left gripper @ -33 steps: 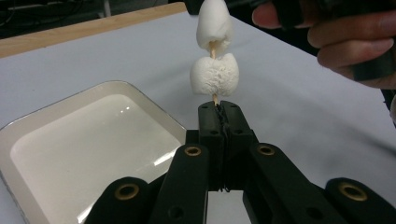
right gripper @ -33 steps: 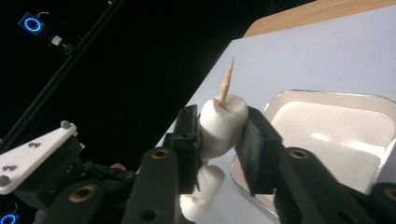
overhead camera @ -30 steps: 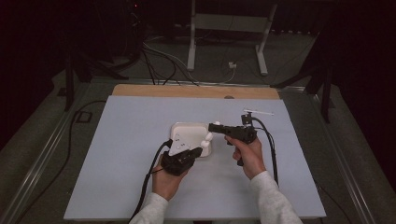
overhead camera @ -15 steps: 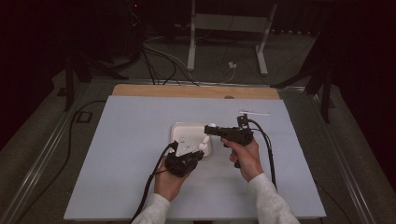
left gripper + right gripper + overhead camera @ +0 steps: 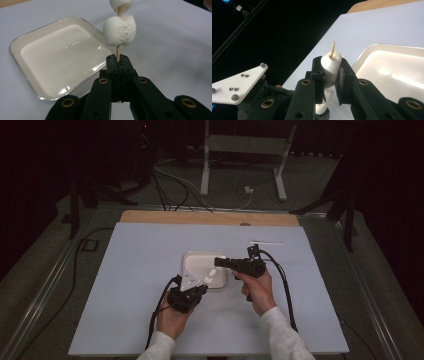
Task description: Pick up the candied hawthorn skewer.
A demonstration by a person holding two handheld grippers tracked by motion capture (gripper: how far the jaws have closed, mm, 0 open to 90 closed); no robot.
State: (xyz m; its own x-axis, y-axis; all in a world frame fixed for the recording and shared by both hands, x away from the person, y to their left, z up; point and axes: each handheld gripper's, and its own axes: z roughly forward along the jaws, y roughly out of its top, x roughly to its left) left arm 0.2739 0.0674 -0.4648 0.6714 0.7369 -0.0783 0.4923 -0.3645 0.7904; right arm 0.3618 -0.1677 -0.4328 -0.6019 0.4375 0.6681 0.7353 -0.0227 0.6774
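Left gripper view is showing the left gripper (image 5: 119,65) with its black jaws clenched on the foot of a thin wooden skewer (image 5: 117,53), which is standing upright through a soft, puffy white marshmallow (image 5: 120,30). Right gripper view is showing the right gripper (image 5: 331,72) squeezing a second marshmallow (image 5: 331,65) at the skewer's pointed tip; its jaws have just been closing. Both are hovering beside a glossy, rounded-square white plate (image 5: 30,57) lying on the matte pale-blue worktop (image 5: 125,285).

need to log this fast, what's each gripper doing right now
Left gripper: closed, holding the wooden skewer by its lower end.
Right gripper: closed on the upper marshmallow, with the skewer's tip poking through it.
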